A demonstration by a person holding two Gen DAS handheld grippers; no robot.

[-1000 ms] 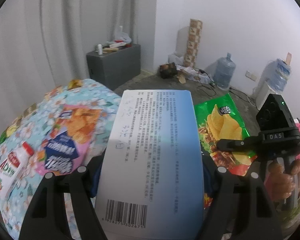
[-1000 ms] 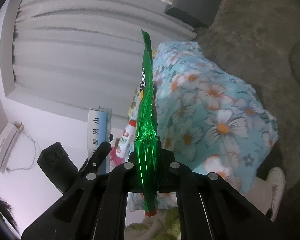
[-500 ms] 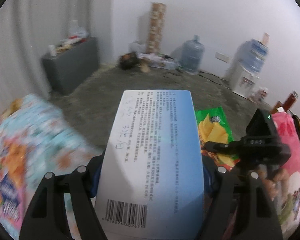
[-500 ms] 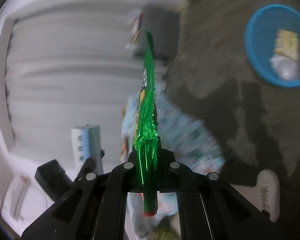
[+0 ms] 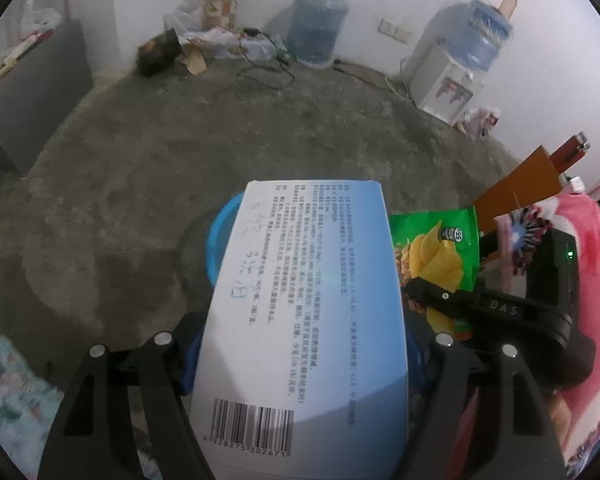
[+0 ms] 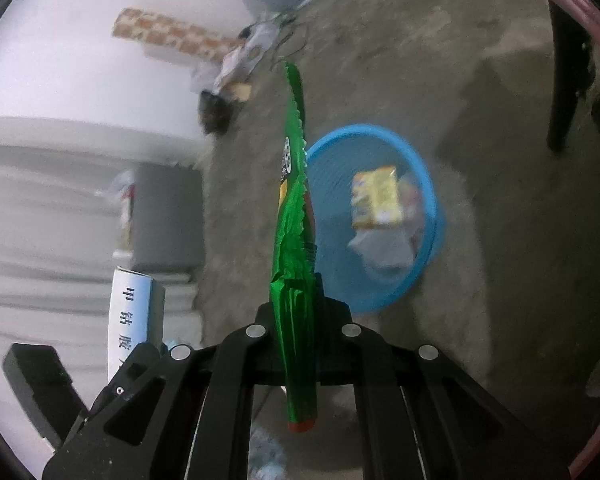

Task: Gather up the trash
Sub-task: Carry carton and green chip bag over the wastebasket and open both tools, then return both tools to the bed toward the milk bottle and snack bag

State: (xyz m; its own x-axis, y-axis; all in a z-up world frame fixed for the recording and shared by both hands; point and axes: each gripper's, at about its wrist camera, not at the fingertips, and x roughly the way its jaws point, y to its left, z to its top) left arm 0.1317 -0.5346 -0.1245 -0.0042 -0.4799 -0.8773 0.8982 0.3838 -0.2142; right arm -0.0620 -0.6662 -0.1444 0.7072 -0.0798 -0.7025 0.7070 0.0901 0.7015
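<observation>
Two tools each carry one piece of trash. The left tool (image 5: 300, 340) stands wide around a blue and white box (image 5: 304, 304), stiff and light, held by its sides. The right tool (image 6: 298, 320) is pinched nearly shut on a green chip bag (image 6: 294, 240), thin, crinkly and slippery. Beyond them a blue basket (image 6: 428, 184) stands on the floor (image 5: 140, 160), holding a yellow packet (image 6: 376, 196) and other scraps.

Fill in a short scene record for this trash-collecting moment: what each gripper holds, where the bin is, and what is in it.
left gripper: closed on white-and-blue printed cardboard box
right gripper: shut on flat green foil chip bag
bin: round blue plastic basket on the grey floor, beyond both grippers
bin contents: yellow packet and pale wrappers, blurred
</observation>
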